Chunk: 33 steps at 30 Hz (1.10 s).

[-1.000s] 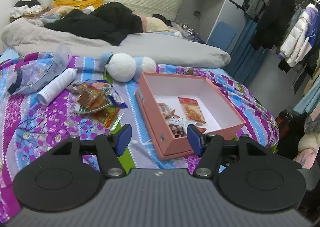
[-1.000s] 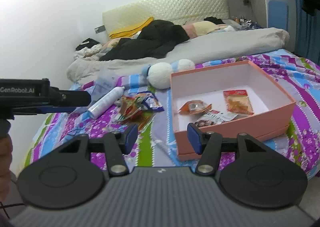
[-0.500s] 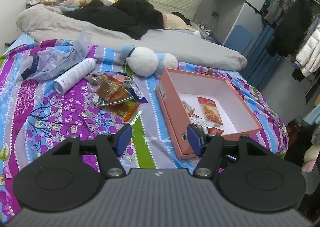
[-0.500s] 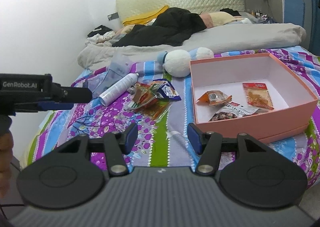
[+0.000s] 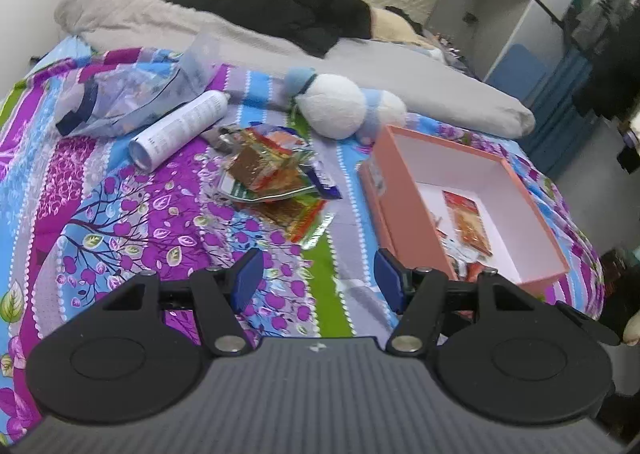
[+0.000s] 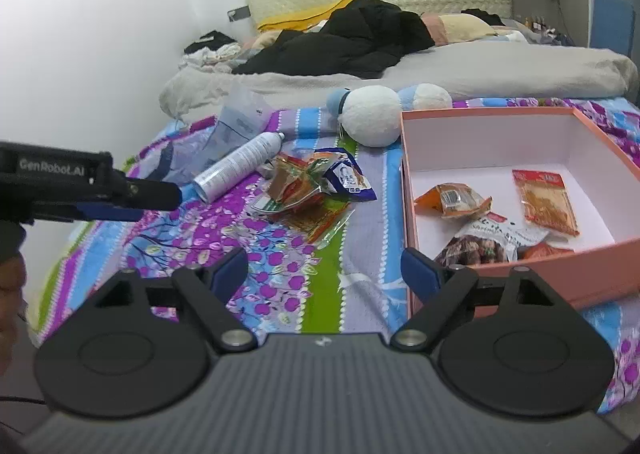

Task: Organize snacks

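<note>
Both grippers hung over the near edge of a bed with a purple, blue and green floral bedspread (image 5: pixel 132 213); the left gripper (image 5: pixel 316 282) stood partly open, nothing between its blue pads, only bedspread showing in the gap; the right gripper (image 6: pixel 324 274) had just been opening its jaws and stood wide, also empty, its right finger sitting in front of the near wall of the pink box (image 6: pixel 560 262); the left gripper also showed side-on at the left edge of the right wrist view (image 6: pixel 120 197), held by a hand (image 6: pixel 10 294) partly seen below it; the loose snack pile (image 5: pixel 276 189), crinkly orange, red and green packets with one blue-and-white one, lay on the bedspread left of the box, apart from it, ahead of both grippers; the box sat open on the right side of the bed, white inside, with four packets in its near part: an orange packet (image 6: pixel 452 199), a red-topped flat packet (image 6: pixel 544 201), a white-and-brown packet (image 6: pixel 484 242) and a small reddish one at the near wall, partly hidden; a white spray can (image 5: pixel 180 127) lay on its side just left of the pile, next to a clear plastic bag (image 5: pixel 120 101); a white and blue plush toy (image 5: pixel 340 109) lay behind the pile near the box's far corner; a grey duvet (image 5: pixel 400 81) and black clothing (image 5: pixel 288 13) were heaped further back.
</note>
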Motion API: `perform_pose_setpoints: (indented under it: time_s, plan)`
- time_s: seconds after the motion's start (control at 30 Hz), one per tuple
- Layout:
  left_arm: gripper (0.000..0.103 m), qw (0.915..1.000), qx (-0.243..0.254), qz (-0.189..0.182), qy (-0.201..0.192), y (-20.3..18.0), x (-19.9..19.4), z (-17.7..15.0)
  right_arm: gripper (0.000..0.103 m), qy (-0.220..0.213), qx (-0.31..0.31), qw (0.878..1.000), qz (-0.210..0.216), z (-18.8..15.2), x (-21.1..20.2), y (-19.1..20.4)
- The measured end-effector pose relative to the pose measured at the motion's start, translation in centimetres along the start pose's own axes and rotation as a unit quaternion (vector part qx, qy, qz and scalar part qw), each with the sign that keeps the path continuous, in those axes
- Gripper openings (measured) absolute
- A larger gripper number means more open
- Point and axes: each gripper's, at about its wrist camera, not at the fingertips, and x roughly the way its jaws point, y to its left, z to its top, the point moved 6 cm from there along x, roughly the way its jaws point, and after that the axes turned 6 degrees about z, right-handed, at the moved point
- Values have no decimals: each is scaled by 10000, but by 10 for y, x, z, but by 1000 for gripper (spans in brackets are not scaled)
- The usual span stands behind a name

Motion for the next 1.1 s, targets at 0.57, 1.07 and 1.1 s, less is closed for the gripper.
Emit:
perform_pose_setpoints:
  time_s: [0.57,1.07,1.1]
  plan:
    - [67,9976,-391,225,516,43,128,29,84,541,-368,9972,368,9,111,-7]
    - [68,9964,-340,-283,729,36,221,59,78,244,-1196,9918,-384,31,178,-16]
    - [68,9965,-310,-327,703,33,223,63,78,215,-1235,9915,-340,31,179,-13]
